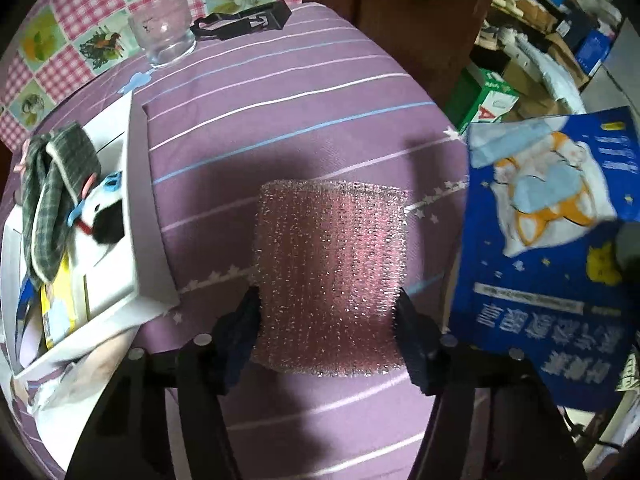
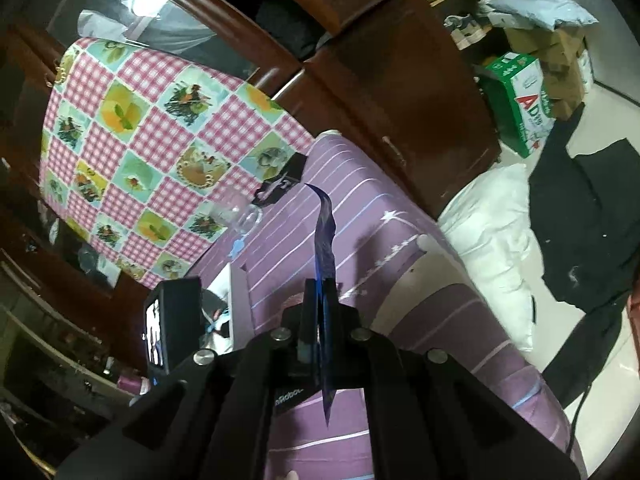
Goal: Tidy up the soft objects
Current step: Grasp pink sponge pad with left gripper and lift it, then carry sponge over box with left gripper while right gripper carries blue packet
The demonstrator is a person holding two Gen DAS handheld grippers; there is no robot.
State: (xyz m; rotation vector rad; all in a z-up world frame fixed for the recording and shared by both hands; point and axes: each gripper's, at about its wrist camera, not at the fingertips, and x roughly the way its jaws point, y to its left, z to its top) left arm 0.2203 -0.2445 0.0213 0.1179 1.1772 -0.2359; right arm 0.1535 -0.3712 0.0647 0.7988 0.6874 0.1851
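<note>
My left gripper (image 1: 328,312) is shut on a pink glittery scouring sponge (image 1: 332,272) and holds it above the purple striped cloth (image 1: 280,92). My right gripper (image 2: 320,300) is shut on a flat blue printed bag (image 2: 326,248), seen edge-on; the same blue bag (image 1: 544,256) with a cartoon dog hangs at the right of the left wrist view. A white tray (image 1: 132,216) at the left holds a grey plaid cloth (image 1: 52,196), a black-and-white plush (image 1: 100,216) and a yellow packet (image 1: 60,304).
A clear glass (image 1: 164,32) and a black clip-like object (image 1: 244,20) stand at the far edge of the cloth. A pink checked cloth (image 2: 140,140) hangs behind. A wooden cabinet (image 2: 400,100), cardboard boxes (image 2: 520,100) and a white pillow (image 2: 492,248) lie to the right.
</note>
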